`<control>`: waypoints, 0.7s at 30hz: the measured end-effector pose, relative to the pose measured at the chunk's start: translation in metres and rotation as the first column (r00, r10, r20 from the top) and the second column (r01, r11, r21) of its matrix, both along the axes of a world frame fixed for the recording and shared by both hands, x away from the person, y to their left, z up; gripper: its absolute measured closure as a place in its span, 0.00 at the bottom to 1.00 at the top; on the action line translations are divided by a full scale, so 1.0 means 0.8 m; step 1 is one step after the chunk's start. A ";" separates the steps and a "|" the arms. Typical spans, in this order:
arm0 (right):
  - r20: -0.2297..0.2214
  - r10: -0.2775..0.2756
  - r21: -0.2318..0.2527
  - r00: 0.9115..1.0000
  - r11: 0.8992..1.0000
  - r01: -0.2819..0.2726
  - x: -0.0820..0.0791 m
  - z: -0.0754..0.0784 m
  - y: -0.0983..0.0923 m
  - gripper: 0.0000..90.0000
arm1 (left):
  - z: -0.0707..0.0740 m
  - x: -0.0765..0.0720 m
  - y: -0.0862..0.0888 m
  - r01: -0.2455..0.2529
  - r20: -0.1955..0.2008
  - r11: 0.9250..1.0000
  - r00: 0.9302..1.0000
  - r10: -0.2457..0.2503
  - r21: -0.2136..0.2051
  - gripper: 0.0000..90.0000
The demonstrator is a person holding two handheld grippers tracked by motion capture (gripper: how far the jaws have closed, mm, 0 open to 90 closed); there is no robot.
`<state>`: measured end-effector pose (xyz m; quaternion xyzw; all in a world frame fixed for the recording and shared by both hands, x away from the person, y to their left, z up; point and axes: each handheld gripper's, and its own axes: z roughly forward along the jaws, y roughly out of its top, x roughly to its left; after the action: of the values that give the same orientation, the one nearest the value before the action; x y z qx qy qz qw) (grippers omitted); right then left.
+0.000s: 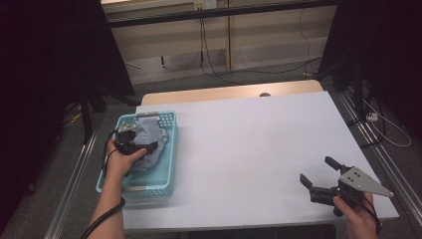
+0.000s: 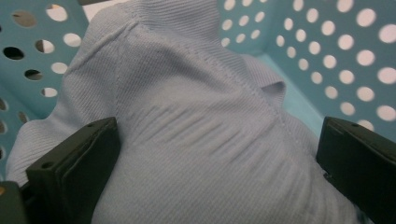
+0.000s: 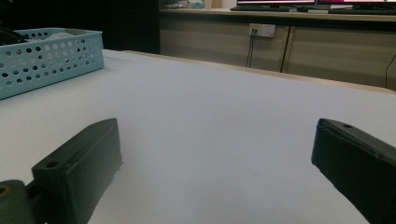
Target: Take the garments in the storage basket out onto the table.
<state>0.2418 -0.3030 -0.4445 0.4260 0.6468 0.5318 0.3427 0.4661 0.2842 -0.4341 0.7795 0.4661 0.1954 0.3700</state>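
My left gripper [image 2: 215,158] has its jaws wide around the grey cloth [image 2: 196,116] in the basket [image 1: 169,164], while my right gripper [image 1: 318,173] gapes over bare table [image 1: 249,144].

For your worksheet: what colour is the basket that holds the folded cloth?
The basket is light turquoise with round holes in its walls, which shows best in the left gripper view.

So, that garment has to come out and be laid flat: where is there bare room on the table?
The white tabletop is bare from the blue basket across to the right gripper, and back to its far edge. It is crowded inside the basket, where the grey garment lies with the left gripper open around it.
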 end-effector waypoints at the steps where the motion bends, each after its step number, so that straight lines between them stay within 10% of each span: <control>1: 0.000 0.000 0.000 1.000 1.000 0.000 0.000 0.000 0.000 0.01 | 0.000 -0.001 0.001 0.002 -0.003 1.000 1.000 -0.002 -0.002 0.00; 21: 0.002 0.016 0.003 1.000 1.000 -0.016 -0.003 0.002 0.002 0.01 | -0.010 0.007 -0.012 -0.075 -0.095 0.994 0.992 0.082 0.077 0.11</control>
<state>0.2397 -0.3011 -0.4431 0.4208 0.6490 0.5357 0.3387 0.4720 0.2749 -0.4424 0.7821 0.5068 0.1881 0.3099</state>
